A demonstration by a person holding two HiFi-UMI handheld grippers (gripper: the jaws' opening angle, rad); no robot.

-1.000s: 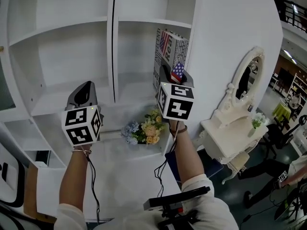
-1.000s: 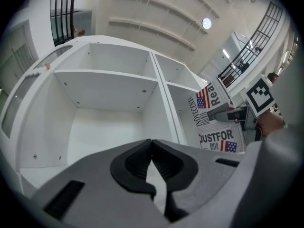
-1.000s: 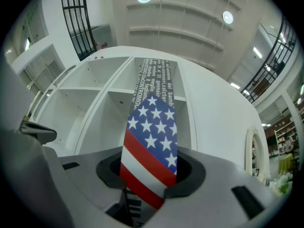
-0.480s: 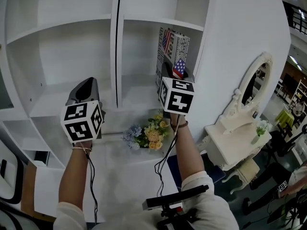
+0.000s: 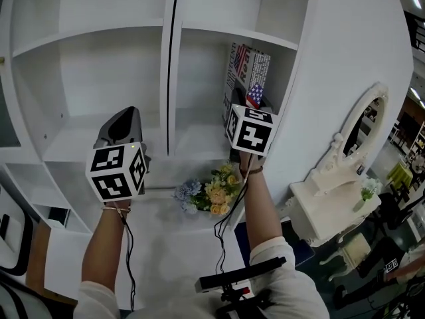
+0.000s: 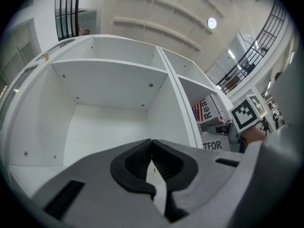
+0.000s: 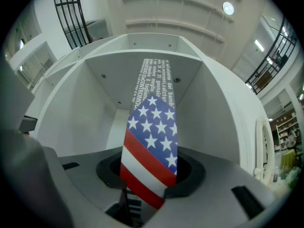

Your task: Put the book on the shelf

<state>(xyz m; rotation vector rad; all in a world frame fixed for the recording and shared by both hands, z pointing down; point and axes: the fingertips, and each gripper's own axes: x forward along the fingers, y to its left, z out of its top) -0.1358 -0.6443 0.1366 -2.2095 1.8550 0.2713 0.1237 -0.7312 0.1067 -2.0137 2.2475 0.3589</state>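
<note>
Evidently the right hand-held gripper [image 5: 254, 104] has been carried forward over the last second, and with it the thick upright book with a white printed cover and a stars-and-stripes spine [image 5: 247, 68]. The book is now seen further inside the right-hand compartment of the tall white shelf [image 5: 169, 25], close to that compartment's right wall. The left hand-held gripper [image 5: 123, 115] has hardly been displaced. It is held in front of the left-hand compartment with its jaws brought together tip to tip, and nothing is gripped between them.

From this it is judged that the placing step is well advanced. The book has been brought into the compartment, and what is left is for it to be set down on the board and let go. Whether its lower edge already rests on the board cannot be told, since that edge is hidden behind the gripper's marker cube in the head view.

Relative to the right hand-held gripper, the book is clamped near its bottom end and rises above and ahead of the jaws. In the right gripper view the flag-patterned spine fills the gap, and the jaws are kept partly apart by the book's thickness, pressed against both covers
</note>
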